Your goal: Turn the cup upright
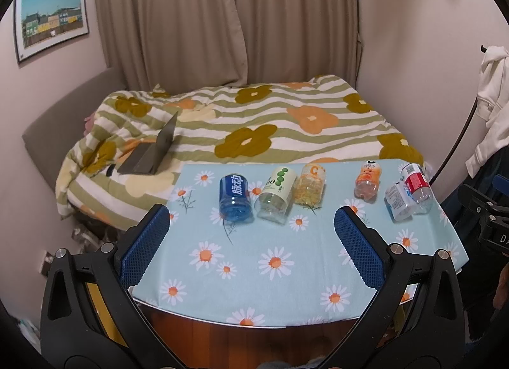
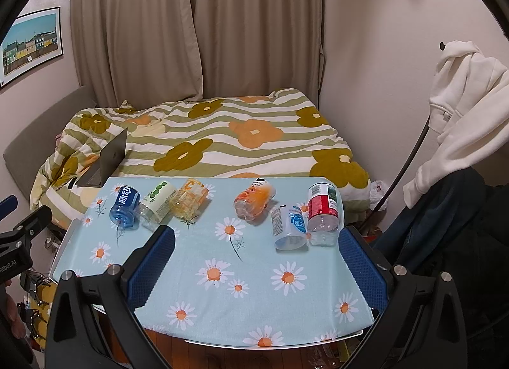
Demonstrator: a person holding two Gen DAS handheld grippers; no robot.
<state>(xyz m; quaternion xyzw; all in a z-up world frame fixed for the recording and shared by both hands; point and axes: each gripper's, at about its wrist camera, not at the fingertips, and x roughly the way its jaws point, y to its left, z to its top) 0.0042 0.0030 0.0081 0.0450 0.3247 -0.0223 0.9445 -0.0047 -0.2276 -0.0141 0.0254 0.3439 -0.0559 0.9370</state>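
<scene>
Across the bench (image 1: 286,276) top, six cups are lying toppled, both hand-held grippers hanging open and empty.
Blue cup (image 1: 234,197) and green cup (image 1: 276,194) are touching at frame centre; a grab is risking rolling the neighbour away.

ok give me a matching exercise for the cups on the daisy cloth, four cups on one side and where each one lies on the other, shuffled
Cups:
1. blue cup
2. orange cup
3. red-label cup
4. yellow cup

Places:
A. far right of the row, by the table edge
B. far left of the row
C. on its own near the middle, touching no other cup
D. third from the left, beside the green-dotted cup

Pairs: 1-B, 2-C, 3-A, 4-D
</scene>
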